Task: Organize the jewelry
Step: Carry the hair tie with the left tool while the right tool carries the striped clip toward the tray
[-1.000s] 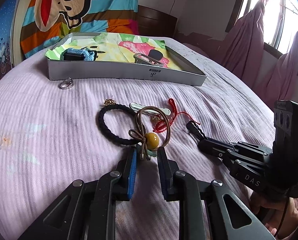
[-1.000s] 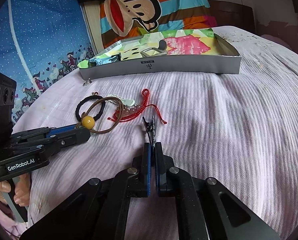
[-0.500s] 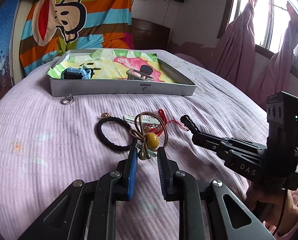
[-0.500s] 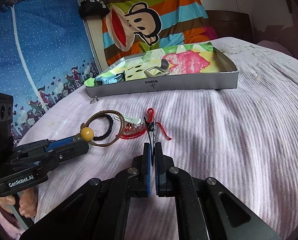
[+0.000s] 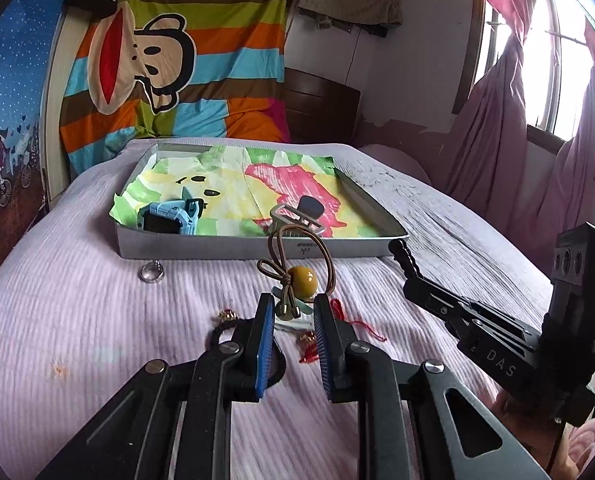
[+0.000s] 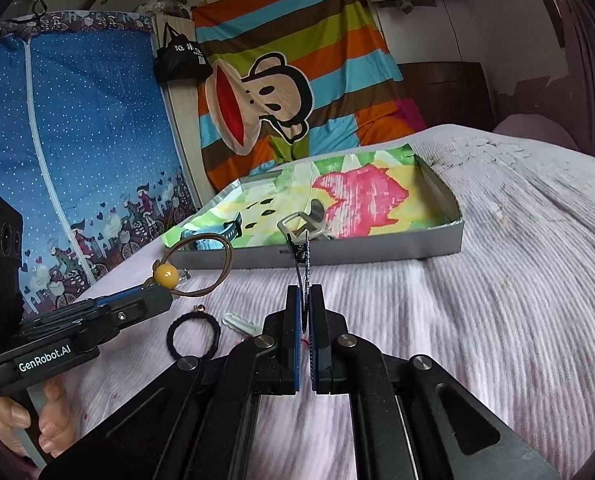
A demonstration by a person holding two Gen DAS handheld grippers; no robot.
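We cannot make out well the thin dark clip that our right gripper pinches. Our left gripper pinches the brown hair tie with a yellow bead, lifted above the bed, near the tray.

left gripper raised brown hair tie off bed | right gripper lifted black clip | both nearer tray

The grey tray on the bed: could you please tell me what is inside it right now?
Inside the grey tray lie colourful paper lining, a blue watch and a silver-and-black clip. The near wall hides part of its floor.
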